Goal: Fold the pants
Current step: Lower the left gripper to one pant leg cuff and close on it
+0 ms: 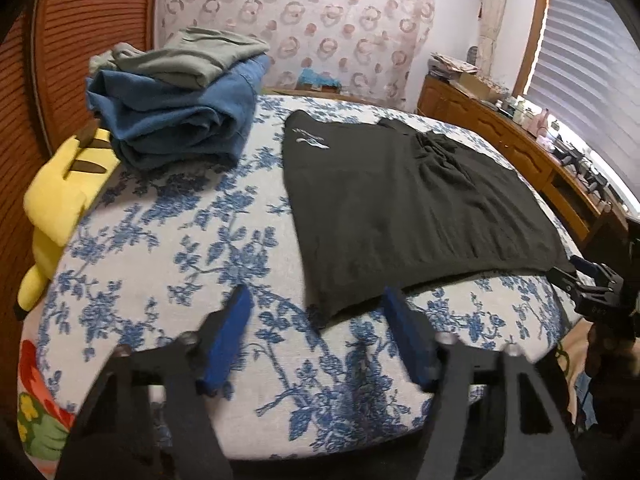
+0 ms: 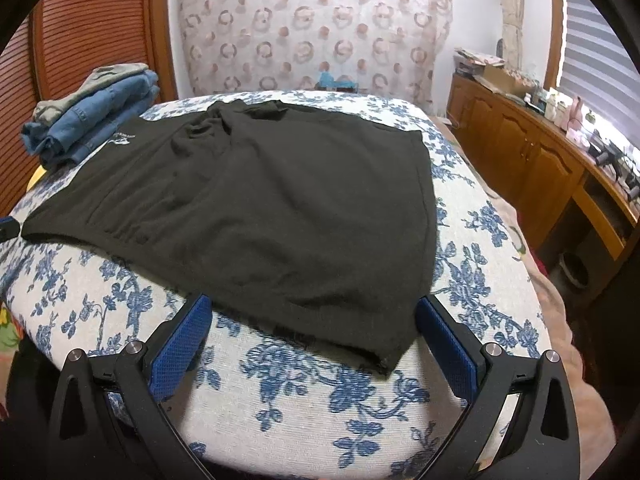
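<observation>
Black pants (image 1: 400, 208) lie flat on the bed's blue-flowered cover (image 1: 192, 248), with a small white logo (image 1: 312, 140) at their far left corner. My left gripper (image 1: 316, 306) is open low over the cover. The pants' near left corner lies between its blue pads (image 1: 236, 320), which do not touch the cloth. In the right wrist view the pants (image 2: 280, 208) fill the middle. My right gripper (image 2: 314, 304) is open wide, its pads (image 2: 444, 340) on either side of the near hem and right corner. The right gripper (image 1: 592, 284) also shows at the pants' near right corner.
A stack of folded blue jeans (image 1: 180, 120) under a grey-green garment (image 1: 200, 56) sits at the bed's far left. A yellow plush toy (image 1: 60, 200) lies beside it. A wooden dresser (image 2: 532, 156) with clutter runs along the right. A slatted wooden panel (image 1: 80, 40) stands at left.
</observation>
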{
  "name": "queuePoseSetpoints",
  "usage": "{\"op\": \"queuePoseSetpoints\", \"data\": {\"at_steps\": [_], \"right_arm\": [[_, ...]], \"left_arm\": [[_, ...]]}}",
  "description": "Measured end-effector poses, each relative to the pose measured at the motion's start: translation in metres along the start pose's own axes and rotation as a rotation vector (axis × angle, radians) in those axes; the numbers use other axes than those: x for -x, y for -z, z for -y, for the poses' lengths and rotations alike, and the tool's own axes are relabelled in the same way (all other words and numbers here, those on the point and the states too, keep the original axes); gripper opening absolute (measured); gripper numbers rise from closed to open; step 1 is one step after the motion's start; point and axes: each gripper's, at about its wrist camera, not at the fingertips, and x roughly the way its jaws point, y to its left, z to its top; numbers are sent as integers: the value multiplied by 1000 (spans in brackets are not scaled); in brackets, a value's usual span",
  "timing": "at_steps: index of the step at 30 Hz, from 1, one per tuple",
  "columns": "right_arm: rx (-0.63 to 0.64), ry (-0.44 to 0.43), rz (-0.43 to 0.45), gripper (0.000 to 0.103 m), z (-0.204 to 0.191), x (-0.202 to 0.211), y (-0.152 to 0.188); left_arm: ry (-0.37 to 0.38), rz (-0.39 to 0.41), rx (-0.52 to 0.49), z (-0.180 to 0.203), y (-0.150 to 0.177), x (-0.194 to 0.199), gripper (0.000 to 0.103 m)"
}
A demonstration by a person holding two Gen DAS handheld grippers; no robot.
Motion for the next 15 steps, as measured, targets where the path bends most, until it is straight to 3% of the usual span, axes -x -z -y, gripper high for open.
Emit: {"op": "queuePoseSetpoints", "data": {"at_steps": [5, 7, 15], "right_arm": [[26, -10, 8, 103, 0, 0, 0], [31, -18, 12, 103, 2, 1, 1], [51, -34, 22, 103, 3, 2, 3]], "left_arm": [[54, -14, 13, 3, -4, -6, 34], [58, -18, 22, 3, -4, -8, 29], [57, -40, 34, 3, -3, -17, 24]]}}
